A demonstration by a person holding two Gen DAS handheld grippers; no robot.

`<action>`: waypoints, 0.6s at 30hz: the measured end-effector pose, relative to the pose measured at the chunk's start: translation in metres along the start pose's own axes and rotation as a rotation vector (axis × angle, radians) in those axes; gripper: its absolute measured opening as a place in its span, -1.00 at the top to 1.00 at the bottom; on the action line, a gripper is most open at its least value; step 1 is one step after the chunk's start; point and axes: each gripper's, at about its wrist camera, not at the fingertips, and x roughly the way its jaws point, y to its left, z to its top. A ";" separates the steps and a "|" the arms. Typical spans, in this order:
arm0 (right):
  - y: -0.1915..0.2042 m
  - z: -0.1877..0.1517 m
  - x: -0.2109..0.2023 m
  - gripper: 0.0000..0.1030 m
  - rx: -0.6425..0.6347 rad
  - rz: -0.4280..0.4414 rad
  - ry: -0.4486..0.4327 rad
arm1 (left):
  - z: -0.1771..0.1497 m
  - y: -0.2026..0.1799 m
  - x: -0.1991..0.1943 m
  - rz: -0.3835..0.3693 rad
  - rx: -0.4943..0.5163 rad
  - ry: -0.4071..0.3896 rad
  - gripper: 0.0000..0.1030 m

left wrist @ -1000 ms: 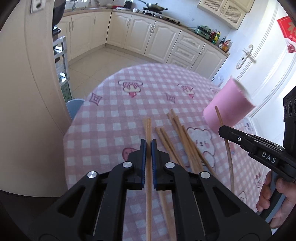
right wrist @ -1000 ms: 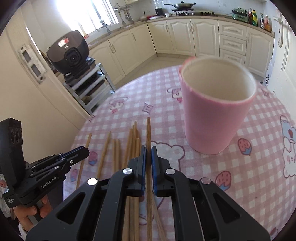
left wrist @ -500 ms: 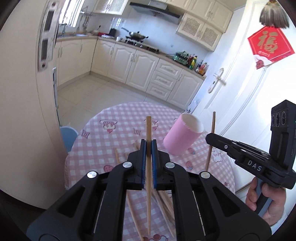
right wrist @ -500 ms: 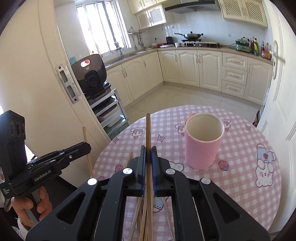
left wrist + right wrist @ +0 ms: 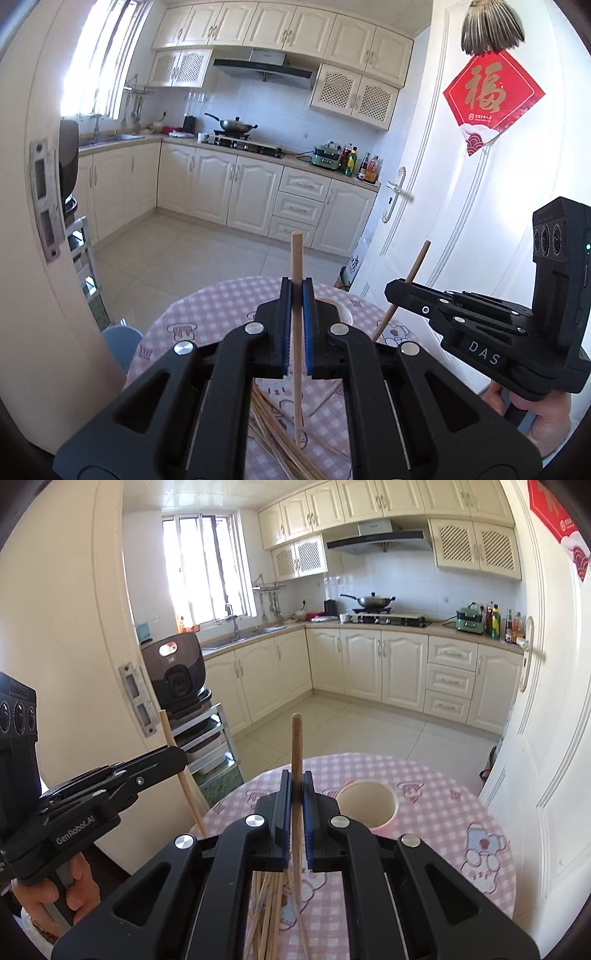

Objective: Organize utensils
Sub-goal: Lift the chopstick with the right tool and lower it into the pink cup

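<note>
My left gripper (image 5: 296,291) is shut on one wooden chopstick (image 5: 296,258), which stands nearly upright high above the table. My right gripper (image 5: 296,779) is shut on another chopstick (image 5: 296,738), also upright. Each gripper shows in the other's view: the right gripper (image 5: 391,291) with its slanted stick (image 5: 417,262), and the left gripper (image 5: 177,755) with its stick (image 5: 168,731). The pink cup (image 5: 369,808) stands upright and empty on the pink checked table (image 5: 436,812), below and just right of my right gripper. Several loose chopsticks (image 5: 267,897) lie on the cloth beneath both grippers.
A white door (image 5: 546,738) stands close to the table's right side and a cream door frame (image 5: 122,646) to its left. A metal rack with a dark appliance (image 5: 177,672) and a blue stool (image 5: 122,345) sit by the table's left edge. Open tiled floor lies beyond.
Both grippers have lifted off the table, each carrying a chopstick, and tipped upward. The sticks now stand upright, and the table and cup sit lower in both views.
</note>
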 end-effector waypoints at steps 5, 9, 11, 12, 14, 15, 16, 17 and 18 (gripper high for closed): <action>-0.015 0.022 -0.011 0.92 -0.003 -0.032 -0.051 | 0.027 -0.016 0.017 -0.008 0.028 -0.051 0.89; -0.024 0.039 -0.022 0.92 -0.006 -0.050 -0.091 | 0.044 -0.026 0.032 0.005 0.029 -0.103 0.89; -0.028 0.048 -0.026 0.92 0.000 -0.052 -0.112 | 0.052 -0.031 0.039 0.002 0.021 -0.135 0.89; -0.030 0.051 -0.027 0.92 0.000 -0.055 -0.122 | 0.054 -0.033 0.041 -0.003 0.017 -0.147 0.89; -0.032 0.058 -0.030 0.92 0.001 -0.060 -0.142 | 0.060 -0.036 0.048 -0.008 0.015 -0.178 0.89; -0.034 0.061 -0.031 0.92 -0.002 -0.069 -0.153 | 0.061 -0.037 0.051 -0.010 0.017 -0.191 0.89; -0.035 0.064 -0.031 0.92 -0.006 -0.078 -0.162 | 0.062 -0.040 0.055 -0.008 0.023 -0.203 0.89; -0.036 0.066 -0.030 0.92 -0.005 -0.085 -0.170 | 0.063 -0.042 0.061 -0.004 0.027 -0.208 0.89; -0.037 0.066 -0.029 0.92 -0.004 -0.088 -0.173 | 0.062 -0.042 0.065 -0.007 0.024 -0.211 0.89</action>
